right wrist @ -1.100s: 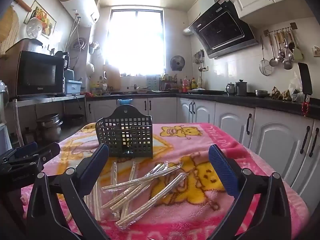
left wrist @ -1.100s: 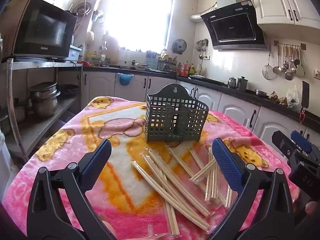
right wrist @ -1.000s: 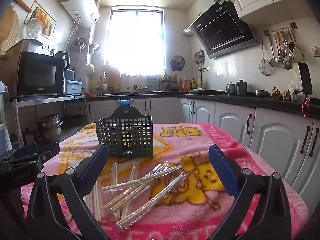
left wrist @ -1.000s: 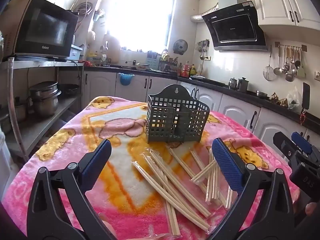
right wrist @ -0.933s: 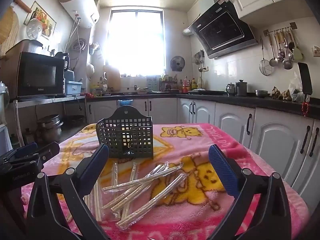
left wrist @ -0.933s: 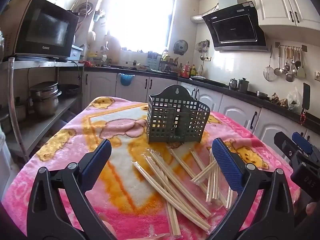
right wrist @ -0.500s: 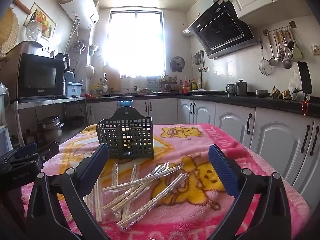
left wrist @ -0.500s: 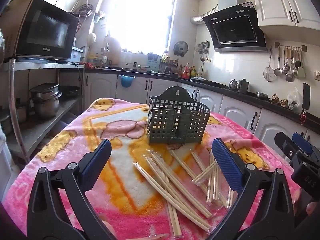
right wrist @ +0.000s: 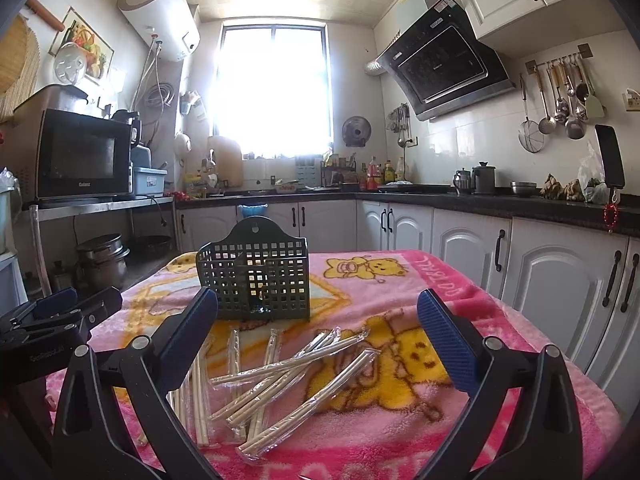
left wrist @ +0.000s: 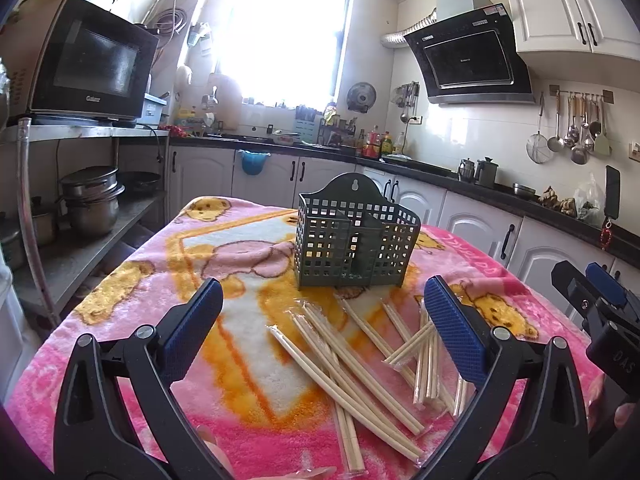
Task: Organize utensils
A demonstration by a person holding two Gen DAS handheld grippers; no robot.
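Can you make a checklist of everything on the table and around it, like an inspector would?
Surface: table under a pink cartoon blanket.
Job's things: wrapped chopsticks lie scattered and crossed on the blanket; the green basket stands upright behind them, apparently with nothing in it.
Clutter: nothing seen on the blanket besides these.
Grippers: left gripper open, holding nothing; right gripper open, holding nothing; both hover above the chopsticks.
Cables: hoses hang on the wall under the water heater; none on the table.
Surroundings: microwave, pots, range hood, hanging ladles, bright window.
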